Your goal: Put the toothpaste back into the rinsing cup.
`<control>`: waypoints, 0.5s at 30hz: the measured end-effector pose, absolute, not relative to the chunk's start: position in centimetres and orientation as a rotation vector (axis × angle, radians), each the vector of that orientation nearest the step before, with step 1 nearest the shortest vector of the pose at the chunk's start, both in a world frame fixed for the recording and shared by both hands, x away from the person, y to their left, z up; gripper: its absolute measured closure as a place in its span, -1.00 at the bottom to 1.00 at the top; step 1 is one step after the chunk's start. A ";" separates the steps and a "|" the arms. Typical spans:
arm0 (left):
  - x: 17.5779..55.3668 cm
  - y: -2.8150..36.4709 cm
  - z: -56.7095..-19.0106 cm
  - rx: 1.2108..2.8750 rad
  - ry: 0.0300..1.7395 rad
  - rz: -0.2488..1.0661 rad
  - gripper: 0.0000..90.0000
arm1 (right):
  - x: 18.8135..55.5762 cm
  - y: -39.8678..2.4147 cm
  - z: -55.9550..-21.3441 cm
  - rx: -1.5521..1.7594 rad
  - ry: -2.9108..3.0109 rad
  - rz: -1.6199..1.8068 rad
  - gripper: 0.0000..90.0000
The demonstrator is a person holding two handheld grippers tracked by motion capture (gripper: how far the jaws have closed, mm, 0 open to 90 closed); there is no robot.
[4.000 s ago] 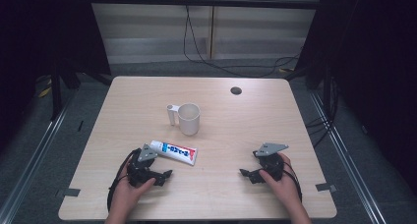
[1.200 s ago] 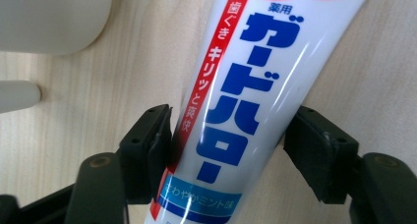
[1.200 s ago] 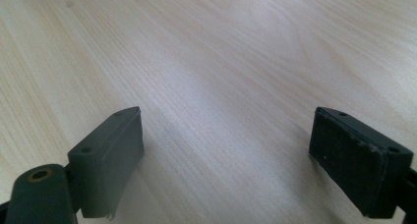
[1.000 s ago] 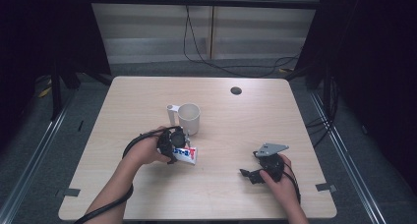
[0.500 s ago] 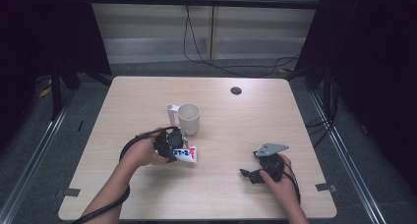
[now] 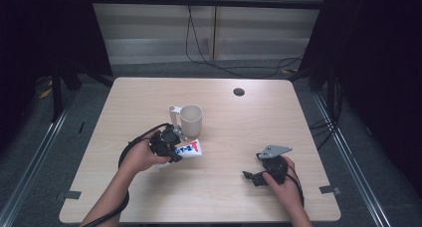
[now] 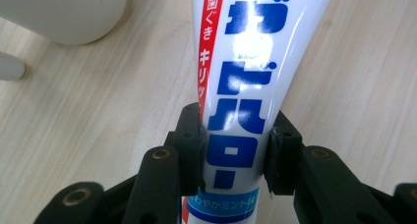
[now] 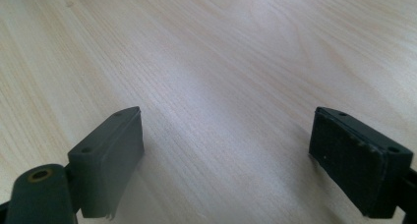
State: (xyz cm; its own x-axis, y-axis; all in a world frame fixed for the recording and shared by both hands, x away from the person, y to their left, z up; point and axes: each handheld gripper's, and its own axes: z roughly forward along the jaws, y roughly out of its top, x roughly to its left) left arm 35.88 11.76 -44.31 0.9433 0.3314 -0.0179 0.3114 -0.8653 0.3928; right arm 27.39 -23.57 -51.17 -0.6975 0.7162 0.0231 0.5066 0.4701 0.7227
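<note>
- Left gripper [image 6: 175,146] is being kept clamped on the toothpaste tube [image 7: 243,86], mid-table just beside the mug [image 6: 190,119].
- Right gripper [image 8: 226,160] is being held wide open, empty, near the table's [image 6: 278,112] right edge.
- Risk: the glossy, soft tube is likely being squeezed; slipping or buckling possible.

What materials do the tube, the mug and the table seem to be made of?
Tube: likely soft glossy plastic, with bright reflections on its printed surface.
Mug: probably glazed ceramic or plastic, smooth cream-white.
Table: pale matte wood or wood-look laminate, with visible grain lines.
</note>
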 end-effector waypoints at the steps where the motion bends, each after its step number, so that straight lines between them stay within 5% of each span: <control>1: 35.9 11.9 -44.2 2.683 0.470 0.067 0.46 | 27.4 -23.6 -51.2 1.043 2.438 1.057 -0.72; 15: 36.0 13.0 -42.9 2.488 0.560 0.034 0.47 | 27.4 -23.6 -51.2 1.043 2.438 1.057 -0.72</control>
